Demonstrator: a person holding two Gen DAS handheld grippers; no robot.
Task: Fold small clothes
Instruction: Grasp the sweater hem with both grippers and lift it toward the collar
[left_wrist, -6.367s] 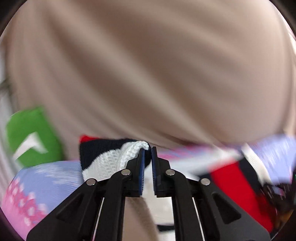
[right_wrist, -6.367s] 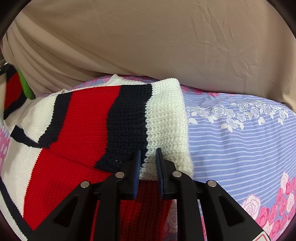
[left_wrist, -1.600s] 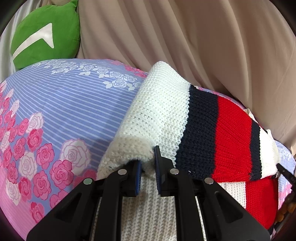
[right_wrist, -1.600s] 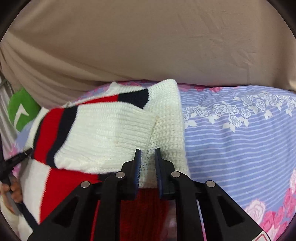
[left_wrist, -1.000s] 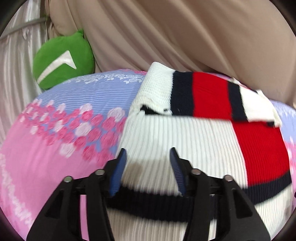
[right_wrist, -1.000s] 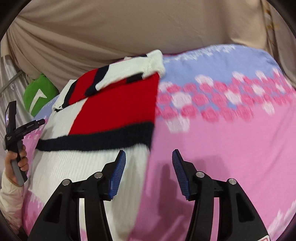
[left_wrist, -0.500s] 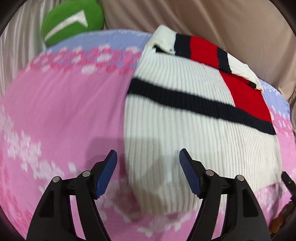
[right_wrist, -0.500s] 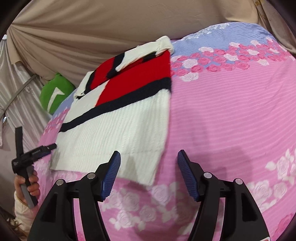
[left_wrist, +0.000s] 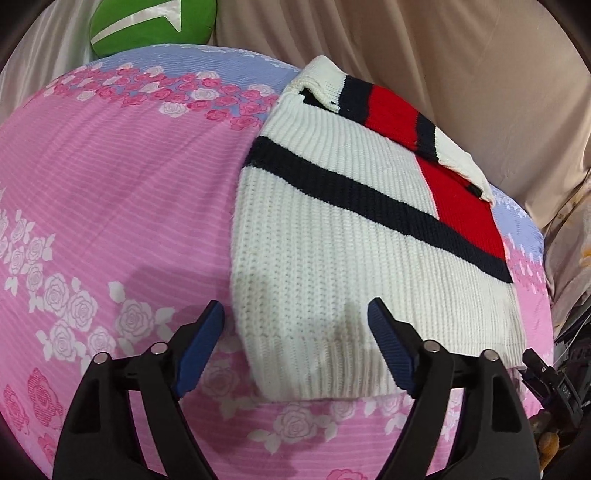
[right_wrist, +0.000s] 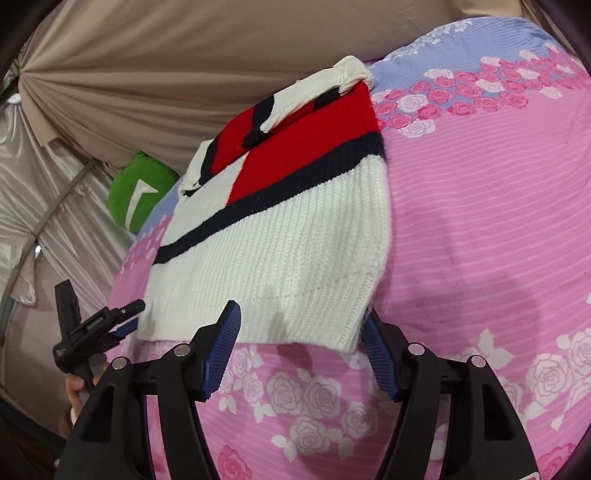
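A small knit sweater, white with navy stripes and red blocks, lies flat on the bed, its sleeves folded across the far end. It also shows in the right wrist view. My left gripper is open and empty, hovering over the sweater's near left hem corner. My right gripper is open and empty, over the near right hem corner. The left gripper also shows at the left of the right wrist view, held by a hand.
The pink and lilac rose-print bed sheet spreads around the sweater. A green cushion sits at the far left corner. Beige curtains hang behind the bed.
Both grippers let go of the folded sleeves, opened wide and pulled back from the sweater's far end to its near hem. The sweater now lies flat.
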